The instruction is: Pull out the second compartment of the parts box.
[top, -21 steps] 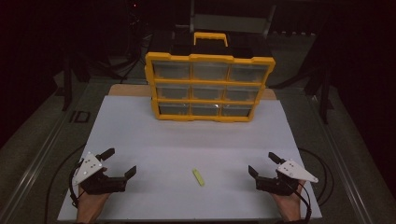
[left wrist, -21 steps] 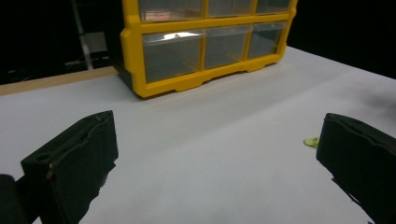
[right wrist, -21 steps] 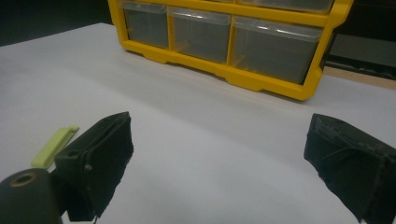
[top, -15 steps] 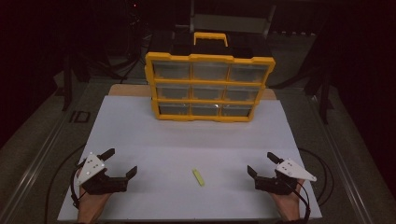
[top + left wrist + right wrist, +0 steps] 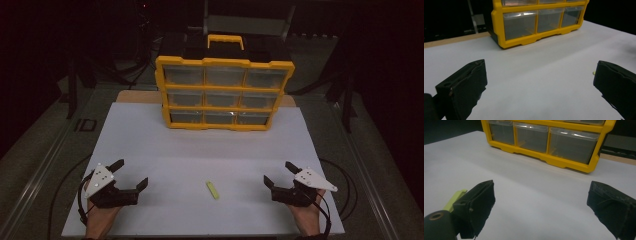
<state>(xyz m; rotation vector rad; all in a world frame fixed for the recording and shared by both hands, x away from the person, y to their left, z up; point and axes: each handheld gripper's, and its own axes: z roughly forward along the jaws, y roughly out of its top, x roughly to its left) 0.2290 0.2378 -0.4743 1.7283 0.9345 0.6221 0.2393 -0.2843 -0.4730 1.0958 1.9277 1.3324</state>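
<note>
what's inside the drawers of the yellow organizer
Nothing can be made out in the yellow organizer's clear drawers; the bottom row looks empty, but glare and darkness hide their back parts.

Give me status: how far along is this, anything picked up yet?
Nothing looks done. The small yellow-green piece lies loose on the white board, between the left tool and the right tool. Both tools rest near the front edge with jaws open and nothing between them. The yellow drawer organizer stands at the back, all its drawers shut. Left, by my guess: pick up the piece and stow it in a drawer.
</note>
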